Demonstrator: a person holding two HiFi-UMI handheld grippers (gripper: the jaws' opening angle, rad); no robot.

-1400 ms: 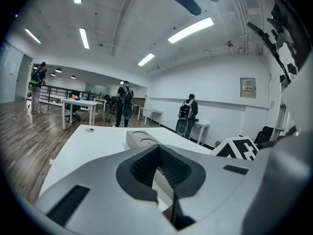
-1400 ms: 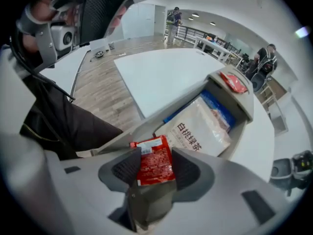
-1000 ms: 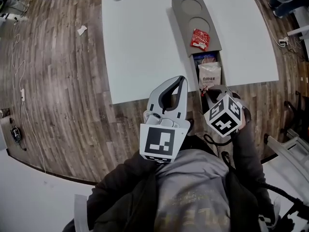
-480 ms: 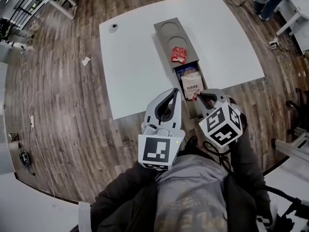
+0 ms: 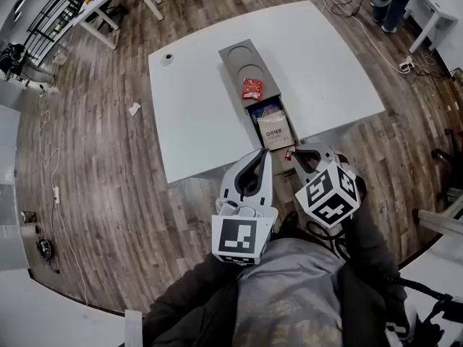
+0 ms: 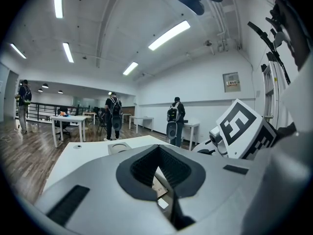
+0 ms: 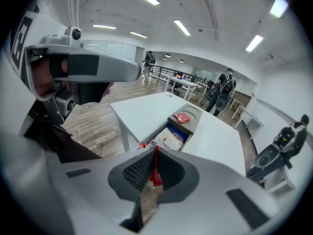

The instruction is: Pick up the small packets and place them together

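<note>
Right gripper [image 5: 295, 152] is clamped on a red packet [image 7: 156, 178], right at the white table's [image 5: 195, 129] near edge. Left gripper [image 5: 259, 157] hangs alongside, jaws pressed together on nothing. A second red packet [image 5: 252, 89] sits on the gray tray [image 5: 233, 52] (white packet [image 5: 275, 129] in its compartment), with broad tabletop either side.

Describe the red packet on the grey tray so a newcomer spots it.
On the white table lies a long grey tray. The red packet sits alone on its flat top by the round recesses; the white packet lies in the open bin.
</note>
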